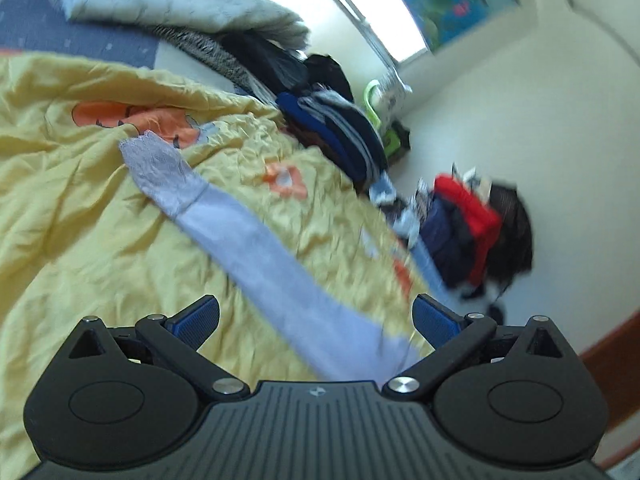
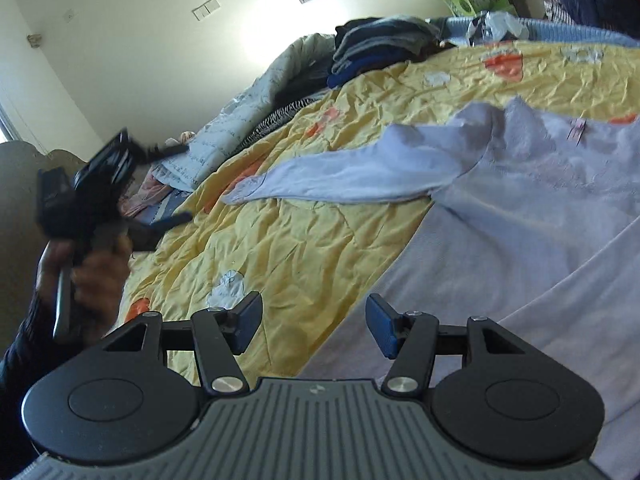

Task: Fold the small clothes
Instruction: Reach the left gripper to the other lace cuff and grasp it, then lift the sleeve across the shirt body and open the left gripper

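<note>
A small pale lilac garment [image 2: 532,208] lies spread on a yellow quilt [image 2: 288,240]. One long sleeve [image 2: 352,176] stretches out to the left. In the left wrist view the same sleeve [image 1: 256,240], with a lace cuff [image 1: 160,164], runs diagonally across the quilt [image 1: 80,216] toward my left gripper [image 1: 316,320], which is open and empty just above the sleeve's near end. My right gripper [image 2: 312,328] is open and empty over the garment's lower edge. The left gripper also shows in the right wrist view [image 2: 100,184], held in a hand, blurred.
A stack of dark folded clothes [image 1: 340,132] sits at the quilt's far edge, also in the right wrist view [image 2: 380,48]. A grey quilted blanket [image 1: 180,0] lies behind. A pile of red and dark clothes [image 1: 468,232] lies on the floor, by a green basket [image 1: 376,104].
</note>
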The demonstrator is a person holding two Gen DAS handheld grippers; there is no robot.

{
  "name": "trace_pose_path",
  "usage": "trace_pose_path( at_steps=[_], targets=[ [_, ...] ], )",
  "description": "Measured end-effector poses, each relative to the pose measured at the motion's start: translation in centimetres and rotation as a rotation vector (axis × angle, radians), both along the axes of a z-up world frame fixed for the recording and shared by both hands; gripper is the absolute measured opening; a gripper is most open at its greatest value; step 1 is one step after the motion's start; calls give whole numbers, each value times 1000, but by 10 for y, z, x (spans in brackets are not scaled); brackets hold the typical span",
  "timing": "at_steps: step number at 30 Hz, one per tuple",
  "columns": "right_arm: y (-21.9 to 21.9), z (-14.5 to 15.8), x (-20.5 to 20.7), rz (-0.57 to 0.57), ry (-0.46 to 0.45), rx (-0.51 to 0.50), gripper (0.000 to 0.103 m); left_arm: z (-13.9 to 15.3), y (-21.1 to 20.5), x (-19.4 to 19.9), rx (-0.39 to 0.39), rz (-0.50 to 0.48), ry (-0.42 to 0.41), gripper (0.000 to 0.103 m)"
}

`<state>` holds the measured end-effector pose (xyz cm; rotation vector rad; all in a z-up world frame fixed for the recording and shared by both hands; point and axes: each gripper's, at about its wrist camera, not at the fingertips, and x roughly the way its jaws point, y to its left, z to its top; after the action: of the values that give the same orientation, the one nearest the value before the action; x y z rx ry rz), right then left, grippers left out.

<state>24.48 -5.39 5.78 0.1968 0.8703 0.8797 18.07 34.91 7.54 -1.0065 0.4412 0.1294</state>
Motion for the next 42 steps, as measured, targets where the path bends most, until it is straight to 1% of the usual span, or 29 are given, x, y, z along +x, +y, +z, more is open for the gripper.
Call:
trace_pose_path(
  at_steps=[1,3,5,7,10,12,14,18,20,24,27,29,30,31,32,33,35,37,38,39,40,42],
  targets=[
    [2,-5,2,6,14,-1,63,-6,16,10,-44,13,-6,103],
    [7,-14,5,13,39,-12,63,-18,41,25,-89,86,26,103],
    [10,-21,9,11,41,-33,63,-30,61,38,-102,138,81,103],
    [8,-25,16,-17,42,-58,63,-43,76,49,-103,191,144,103],
    [0,-30,29,-41,66,-50,63,-62,95,59,-150,237,183,103],
    [-1,-33,32,-49,84,-56,63,-71,103,67,-159,250,200,103],
    [-2,-36,27,-26,98,-51,63,-75,106,74,-142,259,217,103],
    [2,-43,9,16,72,-95,65,-80,108,86,-133,245,234,103],
    [1,-47,7,15,82,-103,66,-81,110,88,-135,246,221,103],
    [-2,-52,9,13,105,-86,67,-82,114,90,-154,236,190,103],
    [-2,-54,9,20,107,-78,71,-83,114,91,-136,230,190,101],
    [-1,-55,7,28,98,-71,76,-82,113,92,-119,238,204,91],
    [0,-55,6,31,95,-68,79,-83,114,93,-114,234,216,76],
    [1,-54,4,34,90,-67,81,-84,114,96,-107,223,237,51],
    [3,-54,3,38,85,-67,83,-85,115,99,-104,208,262,42],
    [4,-54,2,41,81,-69,85,-87,115,101,-106,199,285,39],
    [6,-54,1,45,77,-71,86,-90,115,100,-97,211,312,36],
    [6,-54,2,47,78,-67,86,-90,116,98,-97,225,308,36],
    [5,-54,2,49,80,-67,86,-89,116,97,-88,236,309,30],
    [5,-54,3,50,83,-66,86,-87,116,97,-68,245,312,15],
    [5,-54,4,50,88,-65,86,-85,115,97,-47,251,317,5],
    [4,-54,5,47,97,-55,86,-78,111,100,20,268,334,1]
  ],
)
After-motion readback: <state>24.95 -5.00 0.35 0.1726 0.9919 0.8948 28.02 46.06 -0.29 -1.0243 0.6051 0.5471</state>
